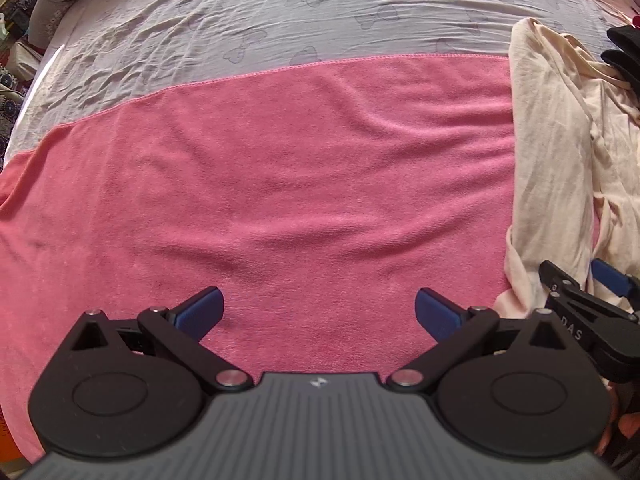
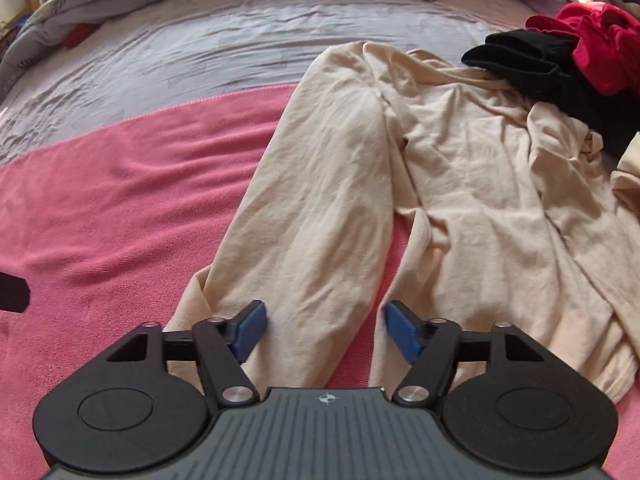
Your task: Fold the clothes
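On the bed, a pink towel [image 1: 280,184] lies spread over the lilac sheet [image 1: 240,12]. Left tongs [image 1: 319,314] hang over bare towel, blue pads wide apart, nothing between them. Right of that, the cream garment [image 2: 460,168] lies crumpled across the towel's right side. Right tongs [image 2: 325,330] straddle one long cream section, pads apart, not pressing it. Black clothing [image 2: 532,60] and red clothing [image 2: 600,44] sit far right.

Bright soft daylight, sharp centres, fisheye-bent edges, faint shadows
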{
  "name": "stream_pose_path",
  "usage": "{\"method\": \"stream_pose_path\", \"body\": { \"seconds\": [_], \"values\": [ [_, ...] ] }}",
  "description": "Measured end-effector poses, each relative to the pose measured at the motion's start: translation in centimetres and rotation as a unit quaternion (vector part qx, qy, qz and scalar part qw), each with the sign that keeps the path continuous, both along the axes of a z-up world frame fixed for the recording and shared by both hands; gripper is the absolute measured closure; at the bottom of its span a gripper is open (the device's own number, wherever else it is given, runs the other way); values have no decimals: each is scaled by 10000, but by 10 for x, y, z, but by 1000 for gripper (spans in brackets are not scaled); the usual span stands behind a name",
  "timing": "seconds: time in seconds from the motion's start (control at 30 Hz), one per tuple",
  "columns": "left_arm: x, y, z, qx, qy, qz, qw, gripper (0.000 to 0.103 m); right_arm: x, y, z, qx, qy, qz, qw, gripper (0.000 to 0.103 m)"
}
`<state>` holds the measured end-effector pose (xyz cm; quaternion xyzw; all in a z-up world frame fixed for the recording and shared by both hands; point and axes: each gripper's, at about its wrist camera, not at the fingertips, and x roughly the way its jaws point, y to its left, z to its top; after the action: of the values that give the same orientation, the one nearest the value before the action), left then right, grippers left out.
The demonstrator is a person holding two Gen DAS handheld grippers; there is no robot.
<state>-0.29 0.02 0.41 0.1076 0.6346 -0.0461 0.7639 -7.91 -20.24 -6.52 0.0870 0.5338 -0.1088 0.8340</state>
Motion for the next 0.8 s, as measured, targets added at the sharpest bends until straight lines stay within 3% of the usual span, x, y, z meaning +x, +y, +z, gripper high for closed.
{"method": "stream_pose_path", "body": {
  "seconds": [0.07,0.1,0.17,0.2,0.33,0.4,0.53,0.67,0.8],
  "values": [
    [1,10,2,40,-69,55,10000,1,0,8,-2,-165,-44,63,9998,46],
    [1,14,3,65,-106,81,9999,1,-1,12,-3,-250,-67,96,9996,64],
    [4,24,3,56,-89,155,9998,1,-2,19,2,-305,-119,205,9993,88],
    [4,29,3,63,-115,206,9997,1,-2,22,5,-324,-139,269,9990,93],
    [4,51,2,168,-168,421,9988,1,0,34,10,-417,-39,482,9980,97],
    [4,65,3,192,-247,517,9982,1,-1,40,25,-120,-227,518,9983,97],
    [1,106,9,398,-451,856,9945,1,-3,75,69,493,-758,1168,9890,98],
    [-2,169,20,567,-616,1418,9863,1,2,118,109,1065,-1129,1653,9740,98],
    [-12,247,41,765,-849,1985,9734,1,8,177,140,2103,-1373,2513,9347,101]
  ]
}}
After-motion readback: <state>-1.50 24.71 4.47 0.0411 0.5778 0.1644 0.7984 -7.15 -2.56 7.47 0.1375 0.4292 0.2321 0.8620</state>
